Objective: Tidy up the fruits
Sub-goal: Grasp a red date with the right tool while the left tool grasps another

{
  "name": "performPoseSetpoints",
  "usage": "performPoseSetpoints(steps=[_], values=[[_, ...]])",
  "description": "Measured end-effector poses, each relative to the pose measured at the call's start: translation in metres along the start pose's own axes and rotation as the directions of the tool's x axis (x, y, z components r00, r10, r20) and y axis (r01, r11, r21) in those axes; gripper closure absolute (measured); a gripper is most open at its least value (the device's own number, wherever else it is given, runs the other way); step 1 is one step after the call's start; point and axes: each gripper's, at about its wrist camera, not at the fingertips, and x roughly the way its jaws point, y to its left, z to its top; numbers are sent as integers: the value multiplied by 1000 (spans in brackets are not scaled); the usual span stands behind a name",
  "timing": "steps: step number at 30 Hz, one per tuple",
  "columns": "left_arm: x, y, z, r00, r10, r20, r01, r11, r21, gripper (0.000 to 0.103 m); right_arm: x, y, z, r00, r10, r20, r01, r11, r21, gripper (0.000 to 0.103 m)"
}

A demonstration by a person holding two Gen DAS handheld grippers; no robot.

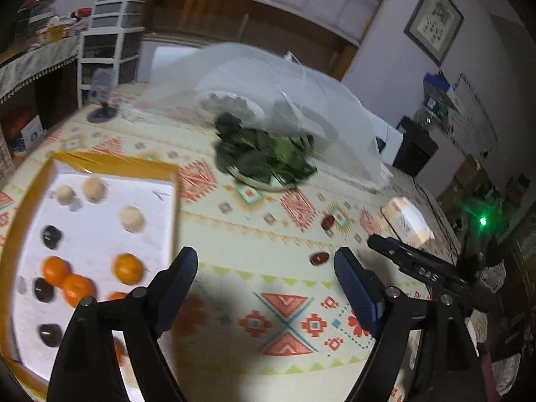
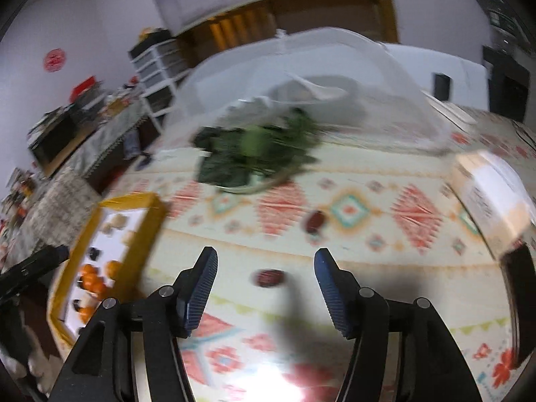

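A yellow-rimmed tray (image 1: 110, 164) with a white floor lies at the left of the patterned table; it also shows in the right wrist view (image 2: 130, 201). In it are several oranges (image 1: 127, 268), pale round fruits (image 1: 132, 217) and dark fruits (image 1: 52, 236). Two red dates lie loose on the cloth: a near one (image 1: 318, 258) (image 2: 269, 278) and a far one (image 1: 327, 221) (image 2: 315, 220). My left gripper (image 1: 266, 264) is open and empty over the cloth, right of the tray. My right gripper (image 2: 266, 261) is open and empty, with the near date just ahead between its fingers.
A plate of dark green leaves (image 1: 264, 154) (image 2: 254, 154) sits mid-table, partly under a white mesh food cover (image 1: 301, 100) (image 2: 318, 90). A cardboard box (image 1: 407, 221) (image 2: 492, 197) lies at the right. A small fan (image 1: 102, 100) stands at the far left.
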Motion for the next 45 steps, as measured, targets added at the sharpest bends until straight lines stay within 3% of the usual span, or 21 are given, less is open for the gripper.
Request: performPoseSetpoints(steps=[7, 15, 16, 17, 18, 21, 26, 32, 33, 34, 36, 42, 45], values=[[31, -26, -11, 999, 19, -39, -16, 997, 82, 20, 52, -33, 17, 998, -20, -65, 24, 998, 57, 39], [65, -50, -14, 996, 55, -68, -38, 973, 230, 29, 112, -32, 35, 990, -47, -135, 55, 997, 60, 54], [70, -52, -15, 996, 55, -76, -35, 971, 236, 29, 114, -30, 36, 988, -62, -139, 69, 997, 45, 60], [76, -54, -15, 995, 52, -87, -29, 970, 243, 29, 115, -28, 36, 988, -70, -137, 75, 997, 33, 72], [81, -58, -16, 994, 47, -97, -22, 968, 249, 29, 116, -27, 36, 987, -78, -139, 81, 997, 19, 74], [101, -72, -20, 990, 32, -135, 9, 958, 288, 29, 112, -27, 34, 987, -107, -122, 105, 994, -20, 75], [136, -93, -25, 982, 25, -186, 44, 934, 354, 29, 90, -46, 31, 991, -90, -98, 91, 996, 1, 78], [171, -105, -30, 975, 79, -209, 19, 903, 429, 29, 50, -66, 23, 996, -56, -65, 58, 998, 26, 79], [175, -105, -32, 973, 81, -218, 21, 902, 431, 38, 46, -67, 22, 997, -51, -62, 53, 998, 28, 79], [178, -105, -33, 969, 83, -231, 25, 904, 428, 58, 40, -69, 20, 998, -41, -57, 43, 999, 34, 79], [178, -106, -35, 972, 100, -215, 4, 900, 435, 77, 34, -70, 19, 998, -25, -54, 27, 999, 42, 78], [170, -98, -32, 973, 71, -221, 16, 929, 369, 84, 34, -70, 16, 999, 5, -45, -3, 999, 42, 78], [158, -96, -31, 977, 66, -205, 12, 934, 357, 84, 49, -71, 18, 998, -1, -63, 3, 999, 47, 69]])
